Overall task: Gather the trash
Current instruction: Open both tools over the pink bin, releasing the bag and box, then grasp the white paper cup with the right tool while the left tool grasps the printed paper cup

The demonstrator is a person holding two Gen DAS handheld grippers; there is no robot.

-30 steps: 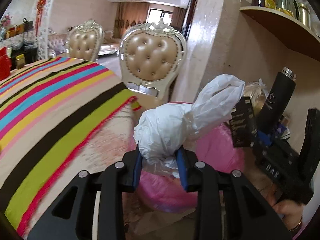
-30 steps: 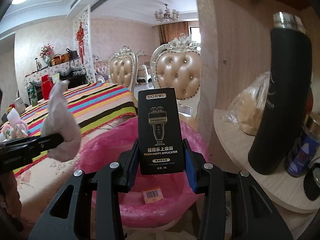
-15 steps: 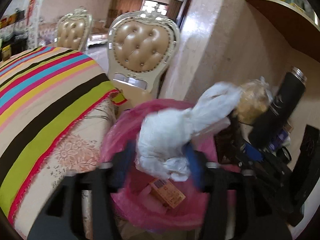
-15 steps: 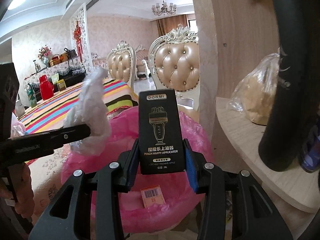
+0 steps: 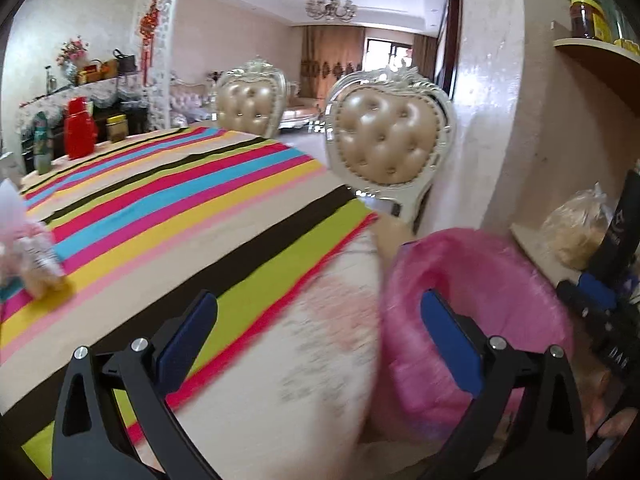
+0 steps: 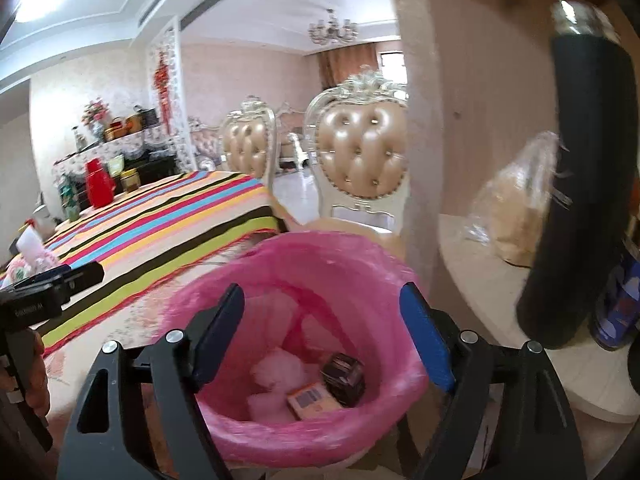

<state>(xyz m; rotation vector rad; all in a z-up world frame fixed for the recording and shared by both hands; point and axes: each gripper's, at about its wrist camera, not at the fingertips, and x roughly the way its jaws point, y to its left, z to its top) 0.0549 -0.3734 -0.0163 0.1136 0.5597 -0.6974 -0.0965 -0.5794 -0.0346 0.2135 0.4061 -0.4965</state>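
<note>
Striped tablecloth (image 5: 192,216), both grippers' jaws wide, empty

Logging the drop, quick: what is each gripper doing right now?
Left gripper: open, empty, jaws just opened.
Right gripper: open, empty, jaws just opened.

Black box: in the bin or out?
In. The black box lies at the bottom of the pink-lined bin, beside white bags. The right gripper, jaws just opened, is empty.

Little can be read: the letters "DA" in white on the black gripper body (image 5: 618,354) at four o'clock in the left wrist view; a barcode, digits illegible, on the orange packet (image 6: 310,398) in the bin.
</note>
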